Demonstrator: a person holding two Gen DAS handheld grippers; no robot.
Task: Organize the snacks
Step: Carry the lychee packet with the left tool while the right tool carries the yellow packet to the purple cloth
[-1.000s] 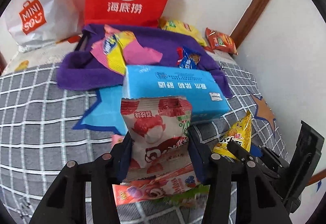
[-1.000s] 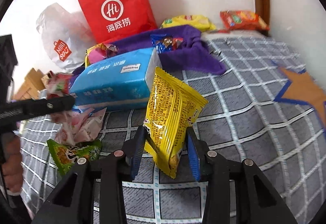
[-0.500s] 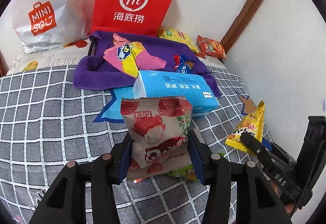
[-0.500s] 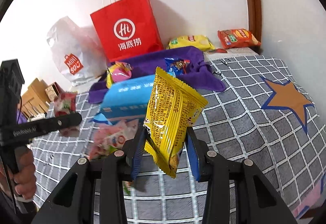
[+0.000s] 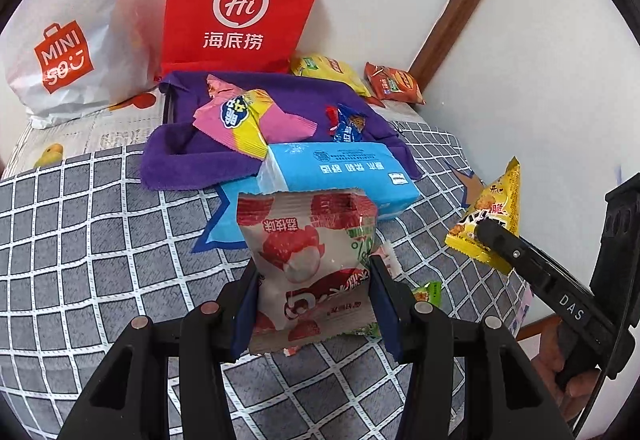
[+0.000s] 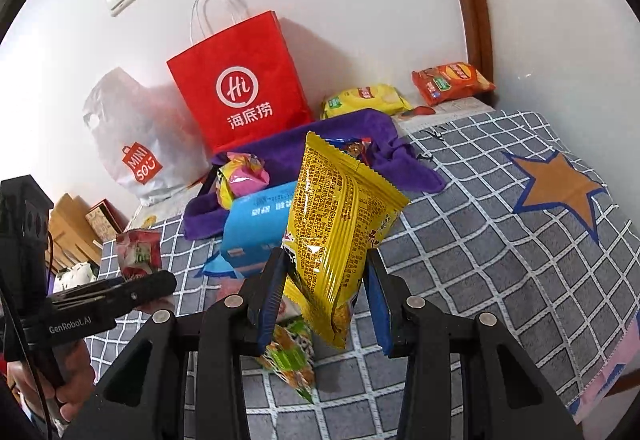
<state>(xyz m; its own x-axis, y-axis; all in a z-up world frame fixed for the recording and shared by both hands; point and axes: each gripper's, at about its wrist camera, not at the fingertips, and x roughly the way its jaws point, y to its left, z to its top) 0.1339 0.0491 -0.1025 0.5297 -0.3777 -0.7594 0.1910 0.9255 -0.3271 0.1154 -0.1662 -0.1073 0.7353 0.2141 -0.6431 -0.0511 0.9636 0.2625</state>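
My left gripper is shut on a red-and-white lychee snack packet, lifted above the grey checked blanket. My right gripper is shut on a yellow snack bag, also held up off the bed. In the left wrist view the yellow bag shows at the right, pinched in the other gripper. In the right wrist view the lychee packet shows at the left. A green snack packet lies on the blanket below the right gripper.
A purple-lined tray holds a pink-and-yellow packet and a blue one. A blue tissue pack lies in front of it. Behind stand a red paper bag, a white plastic bag, and yellow and orange chip bags.
Both grippers have risen off the bed with their packets, so the blanket and the loose snacks now lie farther below. Neither grip has altered.
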